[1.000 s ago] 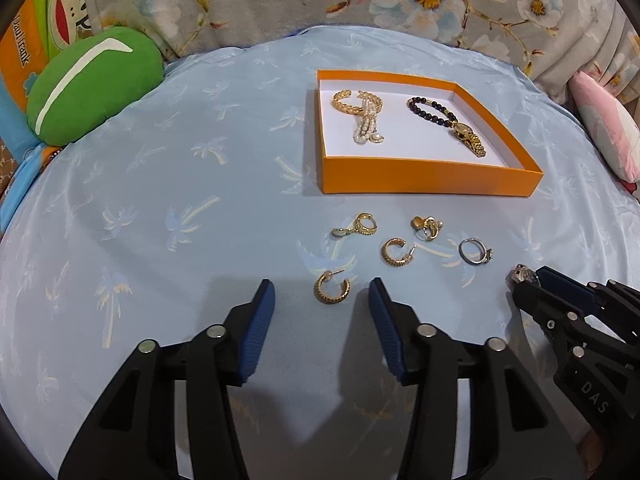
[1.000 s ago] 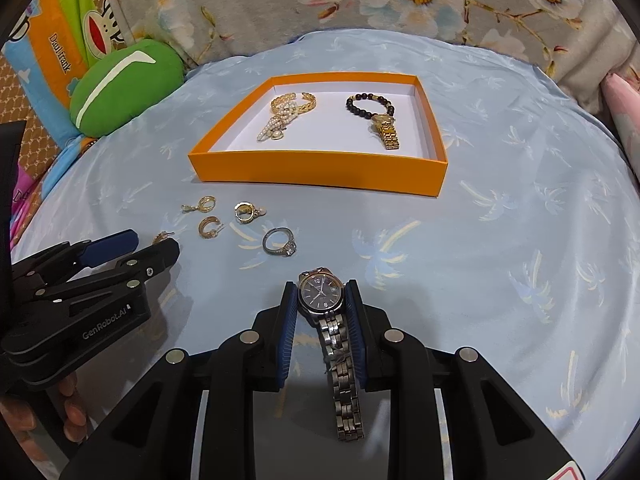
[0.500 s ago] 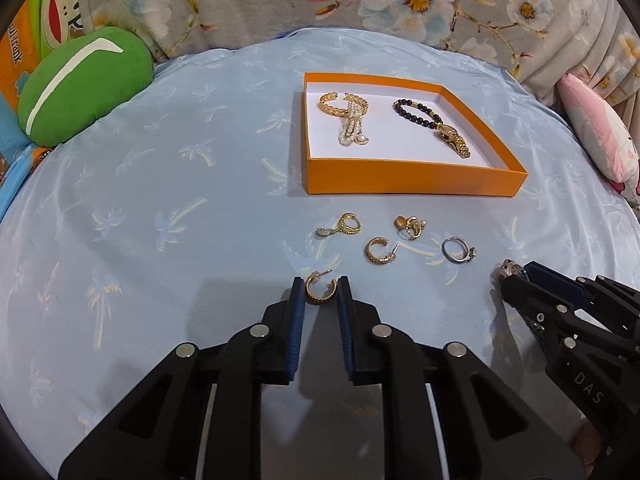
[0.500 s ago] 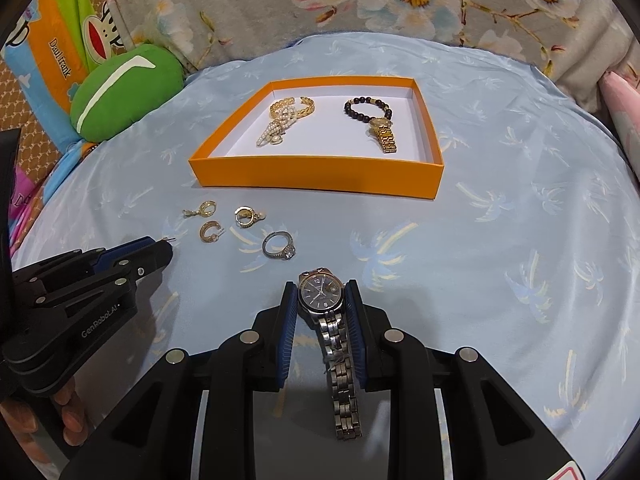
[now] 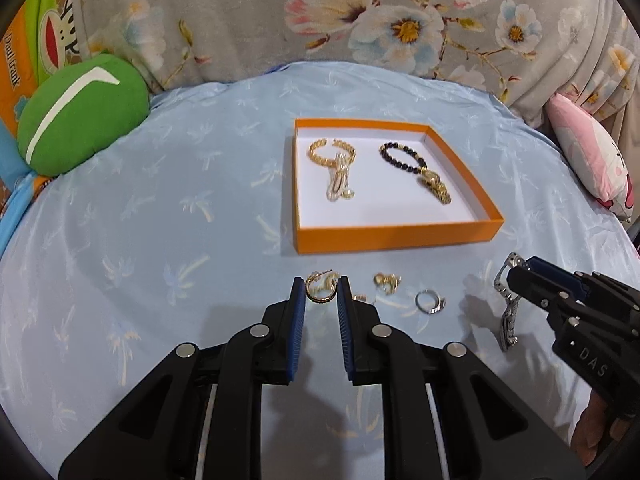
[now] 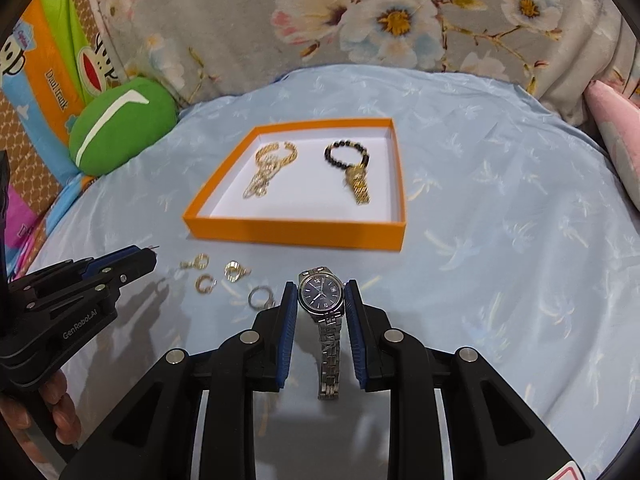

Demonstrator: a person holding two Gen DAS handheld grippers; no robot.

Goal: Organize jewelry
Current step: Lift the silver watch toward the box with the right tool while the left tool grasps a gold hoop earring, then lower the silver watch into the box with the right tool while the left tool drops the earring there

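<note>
My left gripper (image 5: 320, 295) is shut on a gold hoop earring (image 5: 318, 300) and holds it just above the blue cloth. My right gripper (image 6: 320, 297) is shut on a silver watch (image 6: 321, 294) with a dark dial, whose band hangs down between the fingers. The watch (image 5: 506, 312) also shows dangling in the left wrist view. Ahead lies the orange box (image 5: 400, 235) with a gold bracelet (image 5: 332, 152) and a black bead bracelet (image 5: 400, 158) inside. Three gold earrings (image 6: 206, 283) and a silver ring (image 6: 262, 298) lie loose on the cloth before the box.
A green cushion (image 5: 80, 116) sits at the back left and a pink pillow (image 5: 592, 152) at the right edge. Floral fabric (image 5: 360, 20) rises behind the cloth. A person's hand (image 6: 52, 408) grips the left tool's handle.
My left gripper closed on the gold hoop earring, then rose with it. My right gripper, still shut on the watch, rose too, so the band now hangs free.
</note>
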